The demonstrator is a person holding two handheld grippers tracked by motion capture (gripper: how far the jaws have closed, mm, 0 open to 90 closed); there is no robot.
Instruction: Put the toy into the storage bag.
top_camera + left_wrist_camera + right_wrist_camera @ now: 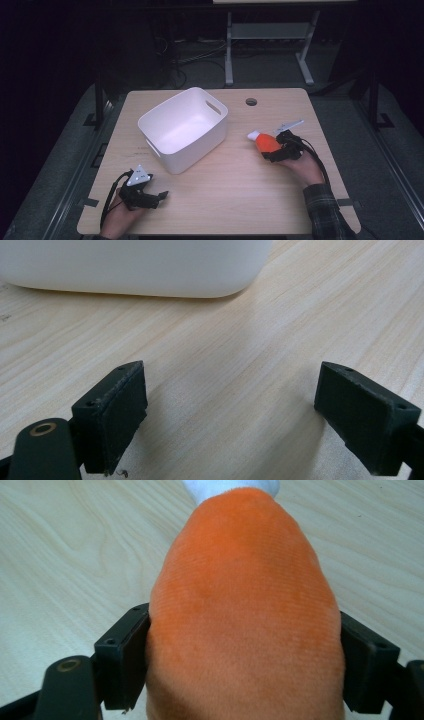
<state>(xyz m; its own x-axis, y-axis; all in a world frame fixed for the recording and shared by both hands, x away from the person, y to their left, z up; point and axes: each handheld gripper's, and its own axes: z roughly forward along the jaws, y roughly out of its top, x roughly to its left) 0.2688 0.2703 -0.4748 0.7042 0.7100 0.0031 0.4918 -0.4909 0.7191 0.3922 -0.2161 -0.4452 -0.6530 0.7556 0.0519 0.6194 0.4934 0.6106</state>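
On the wooden table point(235, 175) as the high view shows it, the left gripper point(161, 194) sits at about seven o'clock, near the front edge, held in the person's left hand point(120, 214) with its grey plate on top and its tips pointing toward three o'clock. In the left gripper view its two black jaws stand wide apart with bare wood between them, holding nothing, and the lower wall of the white tub point(135, 270) runs across twelve o'clock of that view, well ahead of the tips. In the high view the tub point(187, 147) stands left of the table's middle, at about eleven o'clock, turned at an angle, with slot handles in its short walls. Farther right, at about three o'clock on the table, the right gripper point(270, 148) is held in the person's right hand point(305, 170), whose plaid sleeve point(325, 207) comes in from five o'clock. Its jaws are closed on an orange plush toy point(266, 143) with a white tip, which points toward ten o'clock, at the tub but well apart from it. In the right gripper view the pads point(122, 662) press into both flanks of the toy point(245, 620).
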